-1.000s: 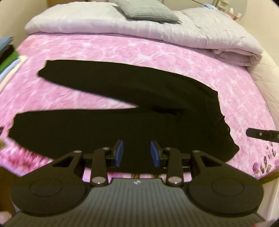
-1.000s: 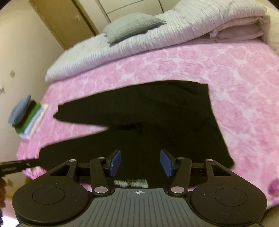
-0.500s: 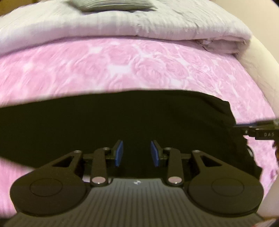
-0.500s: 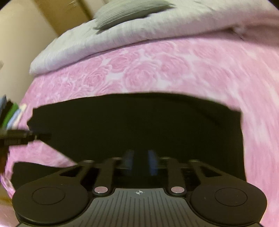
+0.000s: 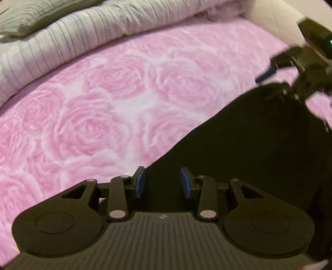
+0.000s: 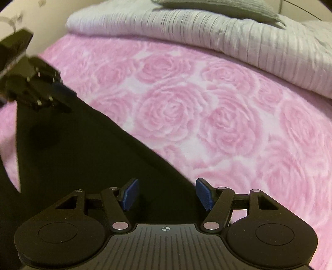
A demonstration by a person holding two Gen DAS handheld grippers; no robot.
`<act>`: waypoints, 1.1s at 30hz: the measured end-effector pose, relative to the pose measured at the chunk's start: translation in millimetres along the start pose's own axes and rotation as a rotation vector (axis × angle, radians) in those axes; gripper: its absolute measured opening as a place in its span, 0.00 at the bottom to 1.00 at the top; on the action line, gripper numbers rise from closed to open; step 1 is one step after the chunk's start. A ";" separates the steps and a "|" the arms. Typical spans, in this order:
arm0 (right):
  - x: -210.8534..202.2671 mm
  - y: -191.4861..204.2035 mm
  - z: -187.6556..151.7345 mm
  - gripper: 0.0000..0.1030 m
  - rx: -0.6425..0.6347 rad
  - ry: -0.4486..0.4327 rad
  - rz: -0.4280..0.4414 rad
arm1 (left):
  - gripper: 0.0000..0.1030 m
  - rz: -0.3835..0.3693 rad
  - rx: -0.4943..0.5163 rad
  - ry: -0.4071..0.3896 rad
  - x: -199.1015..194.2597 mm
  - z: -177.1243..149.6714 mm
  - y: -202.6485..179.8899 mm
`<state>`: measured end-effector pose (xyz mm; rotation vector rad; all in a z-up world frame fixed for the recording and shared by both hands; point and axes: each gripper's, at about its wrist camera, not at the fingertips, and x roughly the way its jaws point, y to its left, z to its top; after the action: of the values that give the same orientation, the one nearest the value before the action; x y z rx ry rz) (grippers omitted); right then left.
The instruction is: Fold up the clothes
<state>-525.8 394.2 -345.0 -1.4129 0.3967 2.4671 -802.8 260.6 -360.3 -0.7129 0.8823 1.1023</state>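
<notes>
1. Blue pads on my left gripper (image 5: pixel 162 182) stand apart with nothing between them; black cloth lies just past the tips, so the jaws are spread low over the garment's edge, not clamped.
2. My right gripper (image 6: pixel 168 194) is spread wider still, pads also bare, and sits over the same dark edge where it meets the bedspread.
3. The black garment (image 5: pixel 259 149) lies flat on the pink rose-patterned bedspread (image 5: pixel 116 108). Its straight far edge runs diagonally in both wrist views. Which part of the garment this is, I cannot tell.
4. Each gripper shows in the other's view at the far end of that edge. Judgement: both are set along one hem so the cloth can be pinched at two points and carried over evenly.
5. How many folds the cloth already holds is not visible.
6. Beyond: a pale ribbed quilt (image 6: pixel 238 41) along the bed's far side, a grey pillow (image 6: pixel 217 8) on top.
</notes>
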 end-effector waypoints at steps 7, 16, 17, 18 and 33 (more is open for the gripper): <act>20.5 -14.0 8.7 0.62 -0.061 0.103 0.034 | 0.36 -0.001 0.061 0.112 17.1 -0.5 33.7; 28.9 -6.2 5.1 0.03 -0.120 0.158 -0.015 | 0.03 -0.009 0.069 0.127 15.8 -13.4 31.9; 26.0 -0.8 3.7 0.03 -0.141 0.149 -0.038 | 0.03 0.020 0.085 0.115 11.6 -15.5 24.5; 22.8 4.8 2.3 0.02 -0.162 0.138 -0.061 | 0.02 0.057 0.104 0.098 6.7 -18.1 15.8; -153.2 211.2 -128.0 0.03 -0.256 -0.113 -0.361 | 0.02 0.276 -0.430 -0.193 -191.2 -183.9 -191.9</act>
<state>-426.3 137.1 -253.0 -1.2904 -0.1909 2.3383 -701.6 -37.4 -270.1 -0.8337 0.5921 1.6082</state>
